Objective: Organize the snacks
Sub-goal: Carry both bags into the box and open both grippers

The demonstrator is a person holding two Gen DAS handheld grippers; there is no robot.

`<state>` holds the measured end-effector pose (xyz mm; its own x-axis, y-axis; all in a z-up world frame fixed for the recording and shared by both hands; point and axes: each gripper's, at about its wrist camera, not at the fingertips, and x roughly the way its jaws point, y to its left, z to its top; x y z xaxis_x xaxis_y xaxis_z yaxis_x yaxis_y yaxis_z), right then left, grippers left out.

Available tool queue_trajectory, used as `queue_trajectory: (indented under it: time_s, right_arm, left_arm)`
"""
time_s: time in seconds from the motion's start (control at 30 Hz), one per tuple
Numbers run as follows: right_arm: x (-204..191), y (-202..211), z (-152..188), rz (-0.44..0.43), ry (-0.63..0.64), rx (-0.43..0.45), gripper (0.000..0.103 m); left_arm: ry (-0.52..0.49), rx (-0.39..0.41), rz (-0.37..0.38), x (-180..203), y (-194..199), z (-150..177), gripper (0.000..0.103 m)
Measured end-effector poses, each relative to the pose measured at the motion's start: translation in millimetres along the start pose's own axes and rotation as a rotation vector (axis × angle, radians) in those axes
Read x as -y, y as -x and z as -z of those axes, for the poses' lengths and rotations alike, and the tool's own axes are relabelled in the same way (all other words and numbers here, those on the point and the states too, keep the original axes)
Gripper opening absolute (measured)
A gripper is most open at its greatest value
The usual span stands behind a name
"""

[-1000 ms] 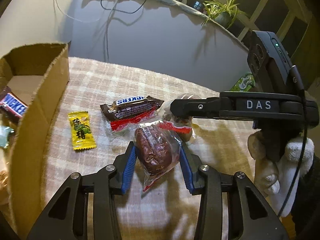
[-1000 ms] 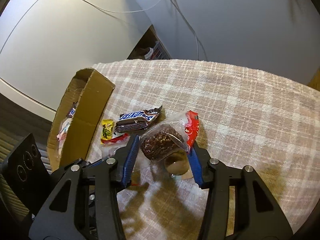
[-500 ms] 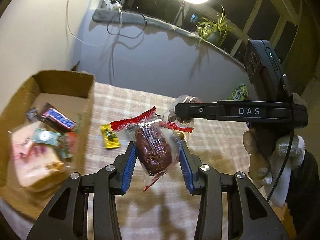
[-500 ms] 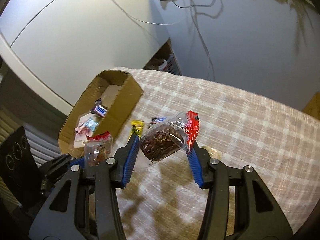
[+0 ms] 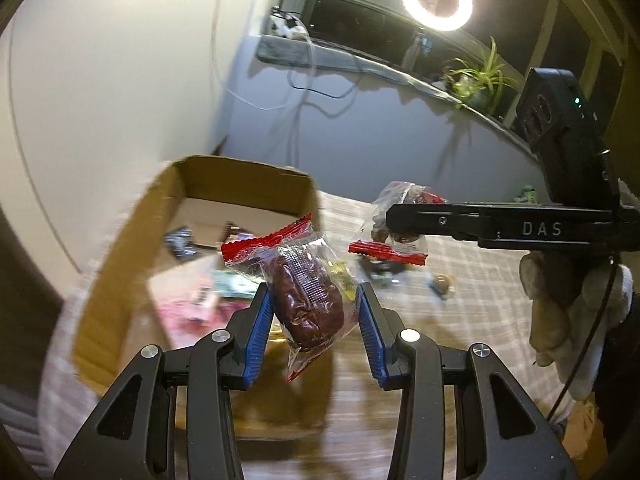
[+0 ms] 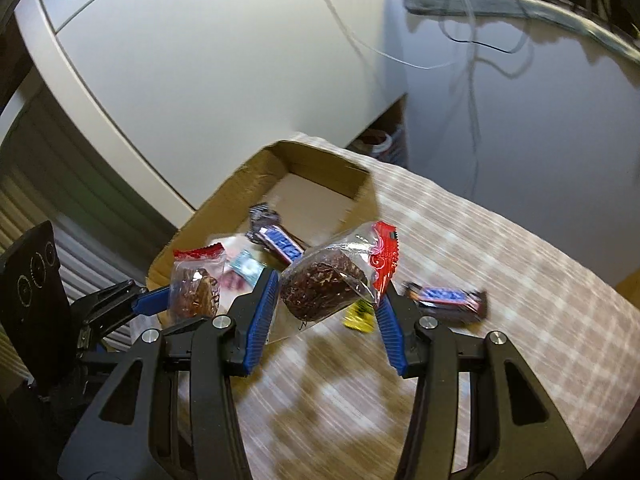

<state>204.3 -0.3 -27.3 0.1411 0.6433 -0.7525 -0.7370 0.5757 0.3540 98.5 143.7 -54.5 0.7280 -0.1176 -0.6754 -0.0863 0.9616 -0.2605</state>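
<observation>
Carrying two wrapped cakes at once explains the pose: both claws hang raised above the checked tablecloth [image 6: 500,264], off its left side where the cardboard box [image 6: 224,216] sits open-topped. That box already holds a chocolate bar [image 6: 280,242] and other packets, yet its far end looks bare, so there should be room to drop both. The left gripper [image 5: 316,320] is clamped on a dark cake in clear wrap [image 5: 308,304], near the box's near wall. The right gripper [image 6: 326,304] pinches a second wrapped cake [image 6: 324,280] beside it. Left on the cloth near the box's right wall: another chocolate bar [image 6: 444,298] and a small yellow packet [image 6: 358,314].
</observation>
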Motion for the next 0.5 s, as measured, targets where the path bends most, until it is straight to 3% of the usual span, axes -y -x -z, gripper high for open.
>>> queue_trajectory:
  time_s: [0.5]
  right_arm:
    - [-31,-59,-32,-0.004,0.051,-0.049,0.051]
  left_arm:
    - [0.030,0.009,-0.082,-48,12,-2,0.041]
